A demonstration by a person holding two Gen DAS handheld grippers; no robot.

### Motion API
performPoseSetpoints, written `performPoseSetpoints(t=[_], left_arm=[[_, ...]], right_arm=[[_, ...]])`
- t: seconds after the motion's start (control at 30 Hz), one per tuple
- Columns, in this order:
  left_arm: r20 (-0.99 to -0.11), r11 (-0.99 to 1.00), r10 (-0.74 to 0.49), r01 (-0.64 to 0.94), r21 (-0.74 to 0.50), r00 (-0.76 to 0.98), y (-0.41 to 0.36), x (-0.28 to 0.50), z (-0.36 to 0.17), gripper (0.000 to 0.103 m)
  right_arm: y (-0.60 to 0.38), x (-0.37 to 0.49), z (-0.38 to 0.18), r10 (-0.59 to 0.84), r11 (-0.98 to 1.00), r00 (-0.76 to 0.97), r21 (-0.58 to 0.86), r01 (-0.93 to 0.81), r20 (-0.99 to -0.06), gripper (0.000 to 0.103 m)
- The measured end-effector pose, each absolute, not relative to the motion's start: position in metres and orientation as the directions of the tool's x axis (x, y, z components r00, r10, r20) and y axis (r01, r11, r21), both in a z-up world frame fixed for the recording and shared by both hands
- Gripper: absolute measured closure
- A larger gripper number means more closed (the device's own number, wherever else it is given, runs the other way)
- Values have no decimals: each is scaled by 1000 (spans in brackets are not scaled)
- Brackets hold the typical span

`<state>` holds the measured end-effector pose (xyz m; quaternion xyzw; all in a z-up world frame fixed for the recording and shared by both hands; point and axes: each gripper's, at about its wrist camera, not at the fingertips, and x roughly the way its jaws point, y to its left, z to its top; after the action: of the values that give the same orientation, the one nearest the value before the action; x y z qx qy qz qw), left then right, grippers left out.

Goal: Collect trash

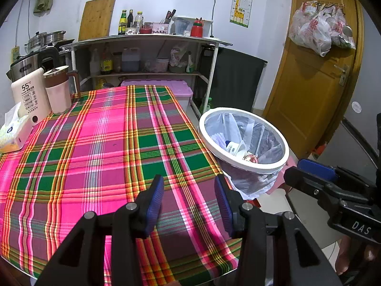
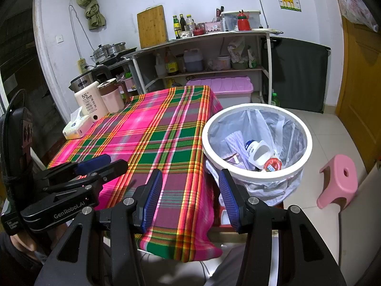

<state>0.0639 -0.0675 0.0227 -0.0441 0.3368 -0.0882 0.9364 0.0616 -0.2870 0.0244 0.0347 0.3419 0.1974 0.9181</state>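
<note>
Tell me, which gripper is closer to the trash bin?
Probably the right gripper: the white bin sits just beyond its right finger, while the left gripper hangs over the plaid tablecloth. Both are open and empty.

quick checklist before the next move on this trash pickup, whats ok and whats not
1. Left tongs empty and open: ok.
2. Right tongs empty and open: ok.
3. Trash bin beside the table, bag-lined, top uncovered: ok.
4. Room left in the bin: ok, the white bottle and red-lidded cup lie low inside.
5. Trash left on the plaid tablecloth: none visible; only the tissue box, warmer and pink jug stand at its far corner.
6. Trash on the floor: cannot tell, mostly out of view.
</note>
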Motion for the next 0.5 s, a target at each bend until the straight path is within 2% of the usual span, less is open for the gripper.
performPoseSetpoints(t=[0.5], left_arm=[[-634, 983, -179, 113, -144, 752, -64, 64, 19, 57]], right_arm=[[-287, 62, 23, 386, 920, 687, 199, -339, -615, 53]])
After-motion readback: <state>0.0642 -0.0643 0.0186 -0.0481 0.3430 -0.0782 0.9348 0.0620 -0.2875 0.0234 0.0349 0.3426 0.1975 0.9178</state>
